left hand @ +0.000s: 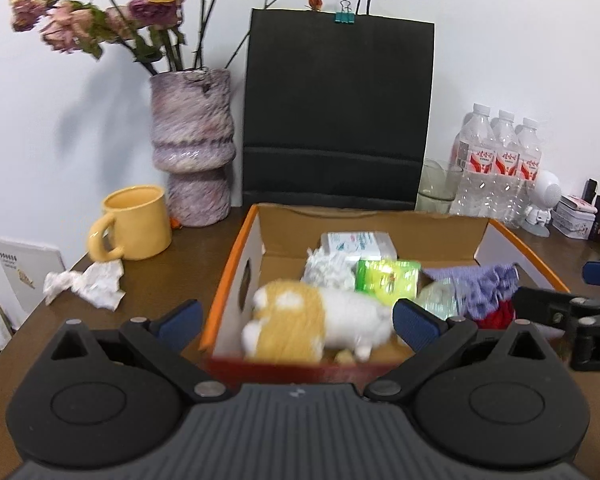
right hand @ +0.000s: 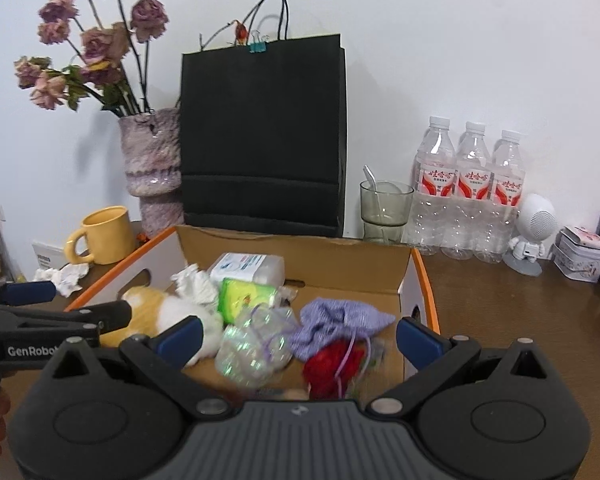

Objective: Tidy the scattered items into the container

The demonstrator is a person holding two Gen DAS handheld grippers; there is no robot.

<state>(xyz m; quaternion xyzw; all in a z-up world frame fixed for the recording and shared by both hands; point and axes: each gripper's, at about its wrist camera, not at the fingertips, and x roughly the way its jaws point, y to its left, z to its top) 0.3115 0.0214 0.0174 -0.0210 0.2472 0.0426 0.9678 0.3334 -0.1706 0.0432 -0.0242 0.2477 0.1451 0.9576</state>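
Nearest the left wrist camera, the left gripper (left hand: 296,318) hangs with its blue pads spread wide and nothing between them, just above the near wall of the cardboard box (left hand: 228,280), and right beyond it lies the plush toy (left hand: 316,326), an orange-and-white soft animal resting inside the box against the near left corner. The right gripper (right hand: 298,338) is likewise apart and empty, poised over the right half of the box above a purple knitted pouch (right hand: 338,320), a red bundle (right hand: 336,368) and a crinkled clear wrapper (right hand: 256,344). Most of the loose things already seem to be in the box; what looks left is the crumpled tissue (left hand: 86,286) on the surface beside the yellow mug (left hand: 134,228), well left of the box. To take it cleanly, I would swing the left gripper over the orange rim, lower it with the pads straddling the wad across its narrower width, and close gently, since paper crushes rather than resists; the mug handle sits close, so approaching from the near side should avoid nudging it. The tissue's long axis runs roughly left to right, one ragged end pointing at the booklet (left hand: 28,276). The plush toy lies lengthwise across the box, its orange end toward the left wall.
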